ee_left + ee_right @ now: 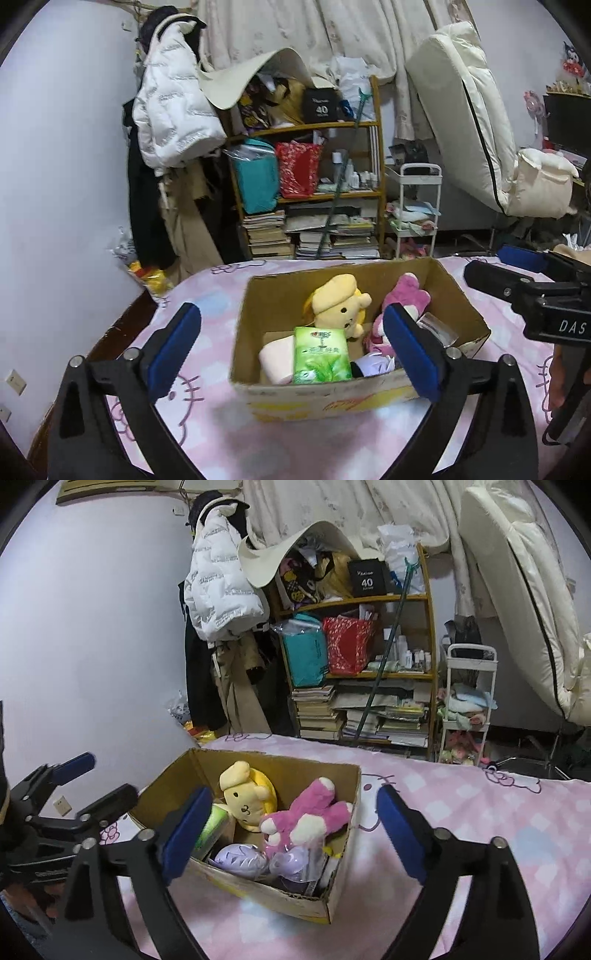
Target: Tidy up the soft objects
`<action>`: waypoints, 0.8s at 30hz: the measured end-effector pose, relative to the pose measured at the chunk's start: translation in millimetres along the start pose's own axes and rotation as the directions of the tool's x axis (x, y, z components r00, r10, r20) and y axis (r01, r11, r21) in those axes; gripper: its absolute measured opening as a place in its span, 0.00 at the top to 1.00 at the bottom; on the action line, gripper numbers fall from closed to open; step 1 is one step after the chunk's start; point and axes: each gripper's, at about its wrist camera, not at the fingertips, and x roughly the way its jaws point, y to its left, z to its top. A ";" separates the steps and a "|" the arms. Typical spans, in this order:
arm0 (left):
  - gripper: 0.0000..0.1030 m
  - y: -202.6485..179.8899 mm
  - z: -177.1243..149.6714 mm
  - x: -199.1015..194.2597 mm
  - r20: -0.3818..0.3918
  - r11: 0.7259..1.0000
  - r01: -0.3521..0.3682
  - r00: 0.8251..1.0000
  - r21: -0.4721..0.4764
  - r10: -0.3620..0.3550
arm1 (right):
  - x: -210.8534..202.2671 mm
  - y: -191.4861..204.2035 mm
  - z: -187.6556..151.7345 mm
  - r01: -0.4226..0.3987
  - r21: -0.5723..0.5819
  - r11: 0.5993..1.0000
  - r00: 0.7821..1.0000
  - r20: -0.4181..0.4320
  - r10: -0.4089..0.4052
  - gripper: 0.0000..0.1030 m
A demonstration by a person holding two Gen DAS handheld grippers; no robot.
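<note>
Pink bedsheet [461, 812]; cardboard box [343, 904] holds plush toys.

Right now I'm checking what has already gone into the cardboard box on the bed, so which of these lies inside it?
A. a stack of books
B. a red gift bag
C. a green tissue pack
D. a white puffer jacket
C: the green tissue pack lies inside the cardboard box, against its near wall in front of the yellow plush; the other three things are off by the shelf.

Left gripper [291, 345] and right gripper [293, 829] side by side, angled slightly downward, jaws spread wide, nothing clamped.
</note>
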 end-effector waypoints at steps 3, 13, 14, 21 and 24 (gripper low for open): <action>0.03 2.3 0.2 -19.5 0.016 1.000 -0.026 1.000 0.011 0.026 | -12.1 3.2 4.0 0.012 -0.015 1.000 1.000 0.008 -0.012 0.06; 0.01 13.2 0.5 -87.6 0.064 0.995 -0.099 0.993 -0.007 0.099 | -69.7 22.7 18.0 0.066 -0.081 0.995 0.995 0.086 -0.059 0.00; 0.01 15.3 0.7 -94.3 0.067 0.994 -0.104 0.992 -0.019 0.105 | -73.6 23.7 19.1 0.066 -0.084 0.994 0.994 0.090 -0.059 0.00; 0.01 21.5 -5.0 -136.9 0.128 0.992 -0.123 0.984 -0.014 0.123 | -110.7 35.2 22.2 0.077 -0.114 0.991 0.990 0.128 -0.063 0.00; 0.01 27.5 -7.5 -149.8 0.149 0.994 -0.082 0.985 -0.074 0.092 | -125.7 38.5 17.9 0.091 -0.120 0.989 0.987 0.145 -0.073 0.00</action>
